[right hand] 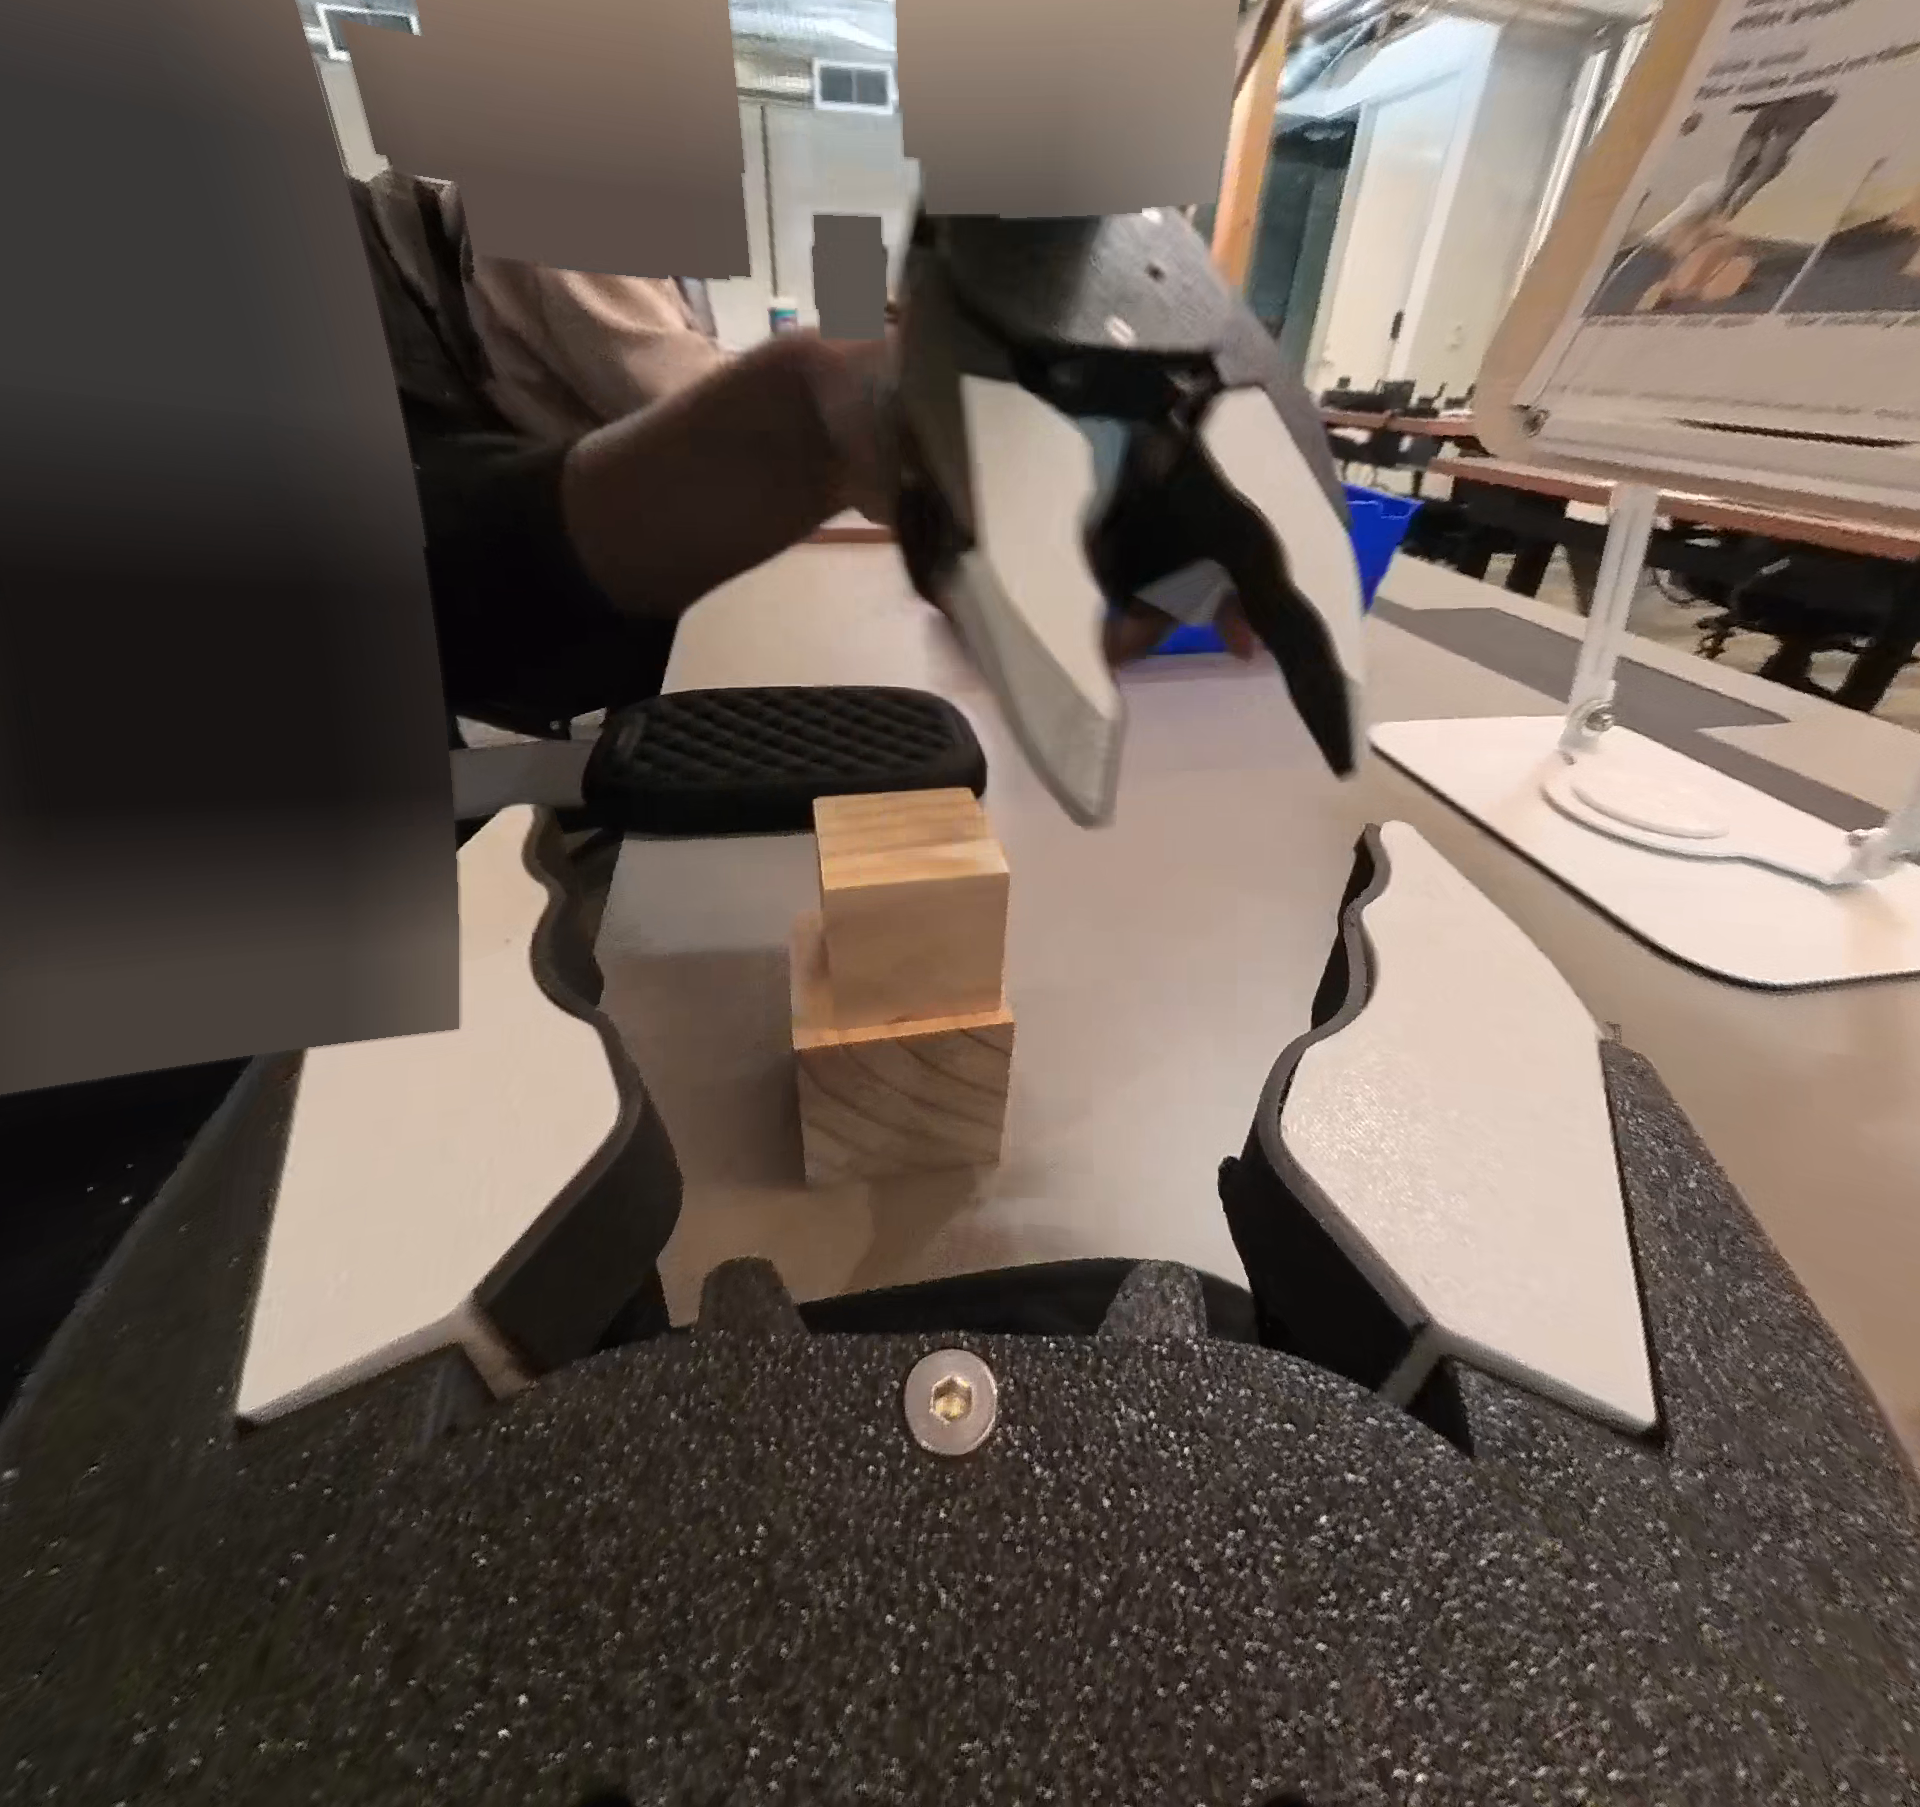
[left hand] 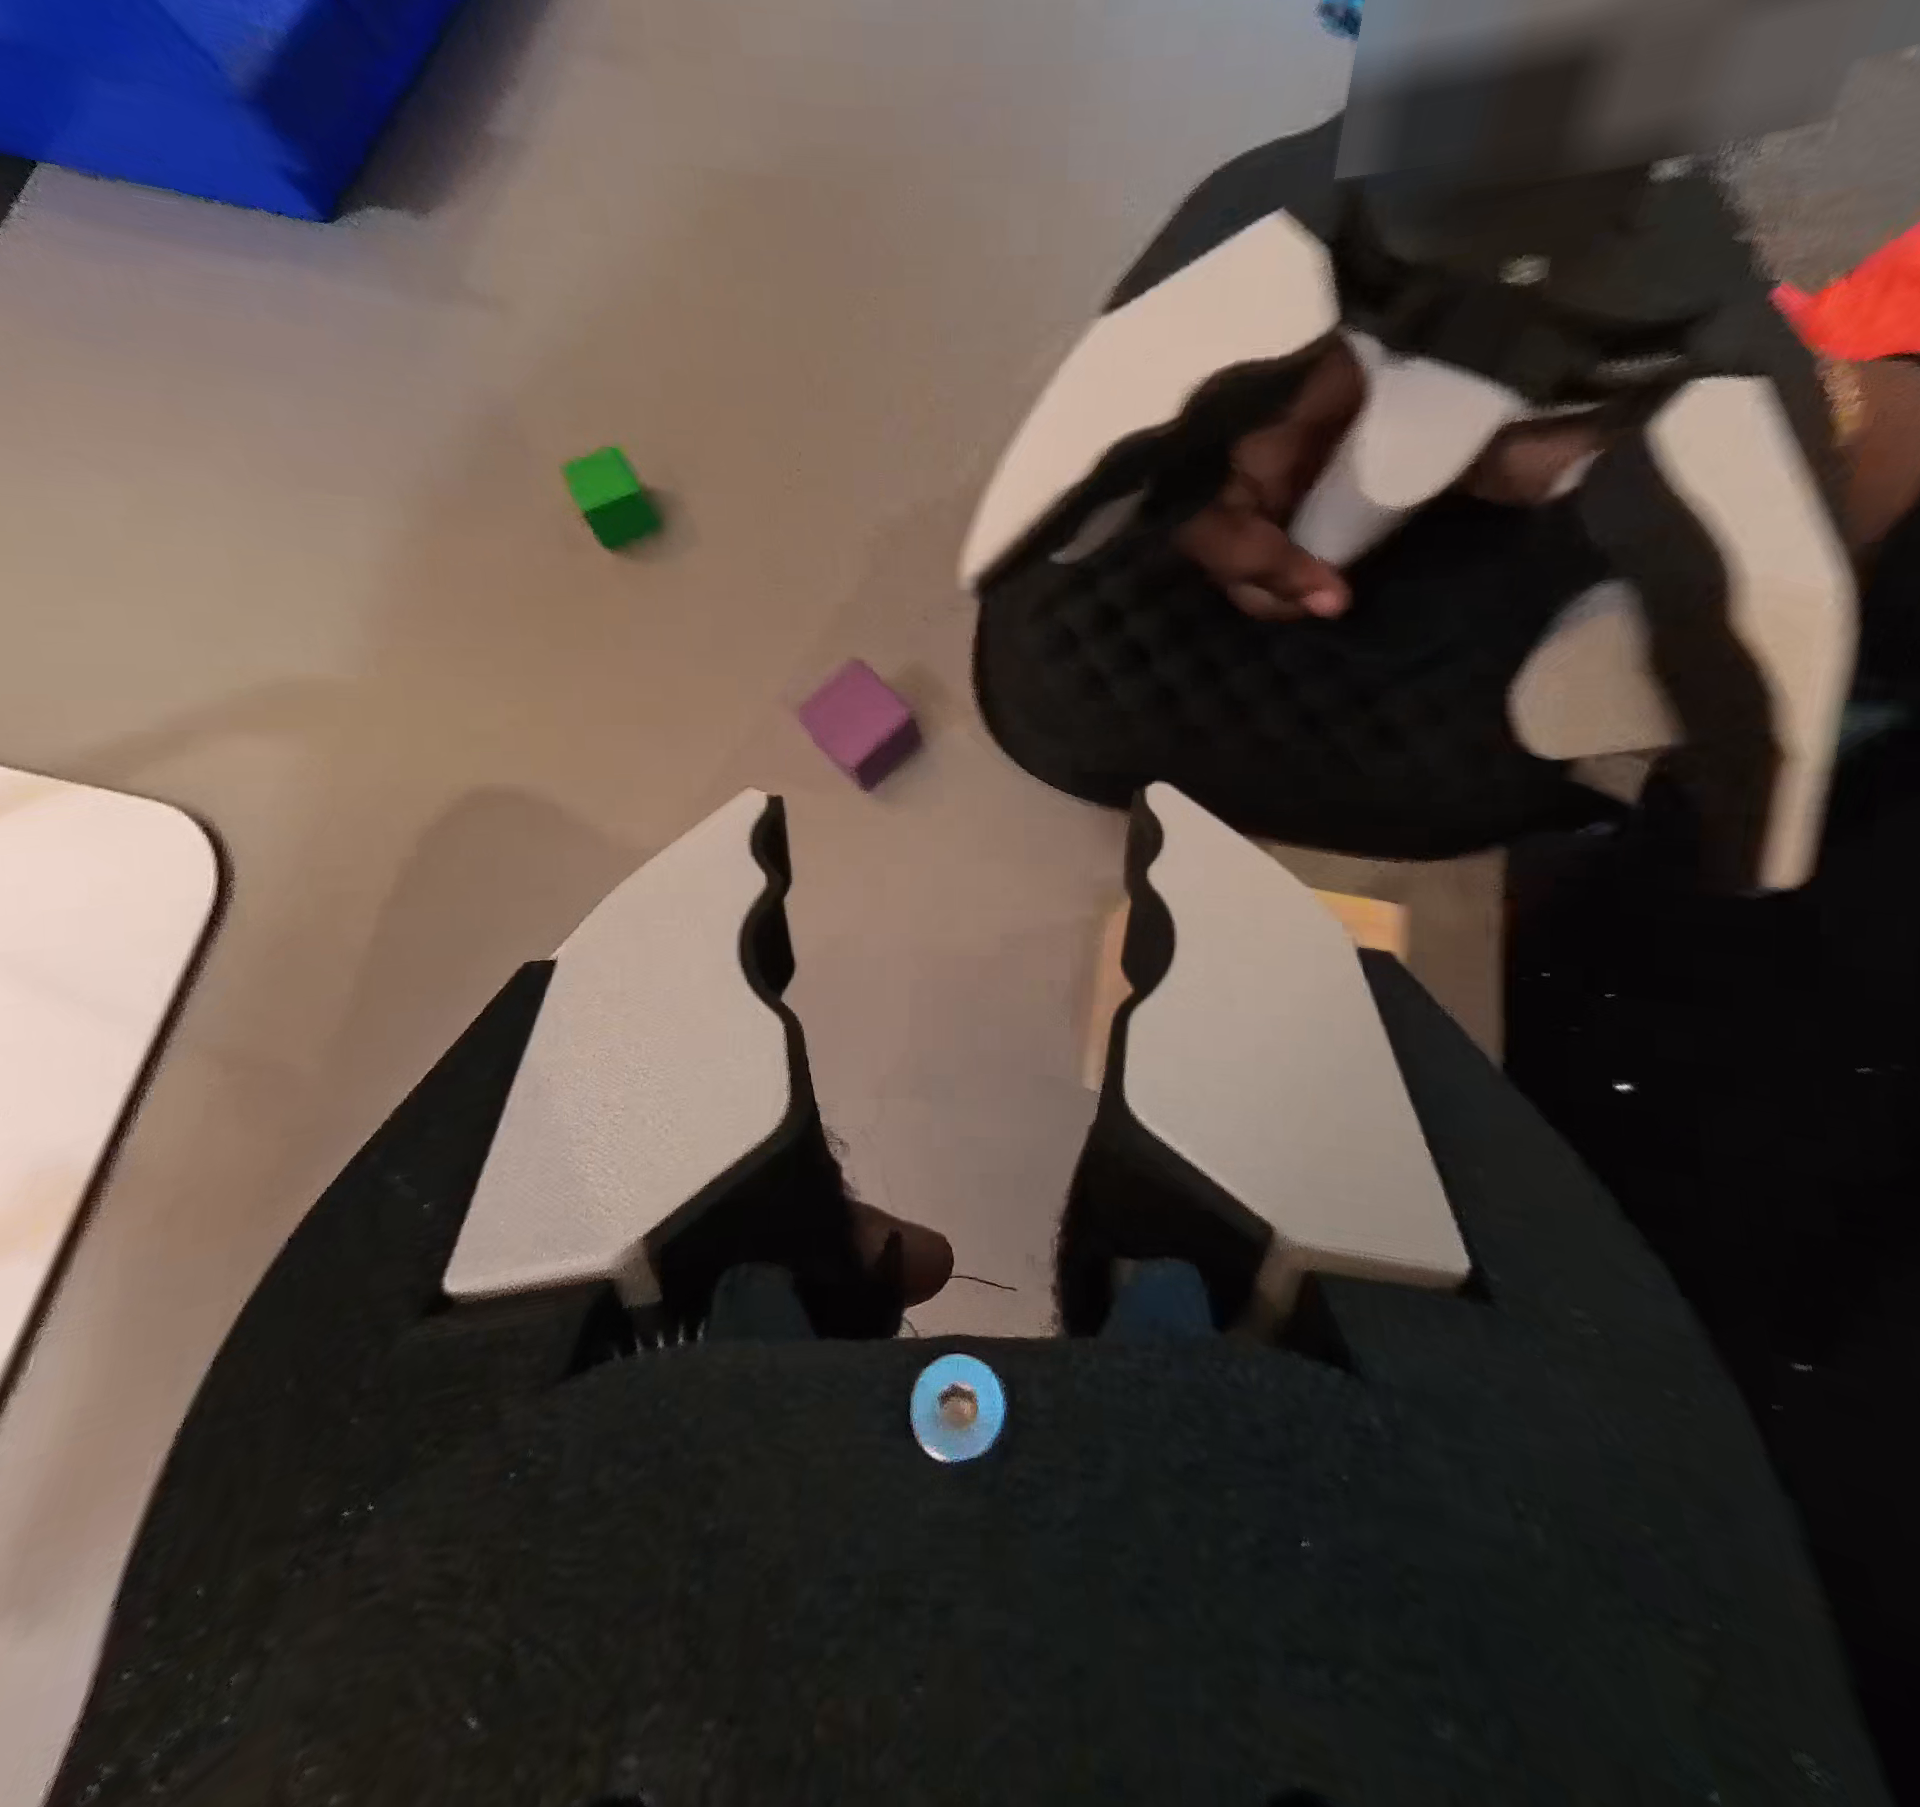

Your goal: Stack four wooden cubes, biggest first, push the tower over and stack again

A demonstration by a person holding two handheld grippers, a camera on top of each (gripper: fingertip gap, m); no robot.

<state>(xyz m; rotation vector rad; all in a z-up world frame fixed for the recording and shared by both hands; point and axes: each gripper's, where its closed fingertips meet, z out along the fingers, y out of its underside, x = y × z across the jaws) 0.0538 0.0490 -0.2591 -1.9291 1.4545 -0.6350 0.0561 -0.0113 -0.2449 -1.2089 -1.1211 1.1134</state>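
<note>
Wooden blocks [right hand: 902, 988], two stacked on grey table [right hand: 1195, 978], between spread, non-touching fingers of right gripper [right hand: 956, 884]; left gripper [left hand: 956, 822] parted, bare, near purple cube [left hand: 858, 721]; green cube [left hand: 611, 496] beyond

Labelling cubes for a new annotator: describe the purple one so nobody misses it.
On the grey table, look just ahead of the open, empty left tongs. The purple cube lies there beside the black quilted pad; it is nearer than the green cube.
</note>
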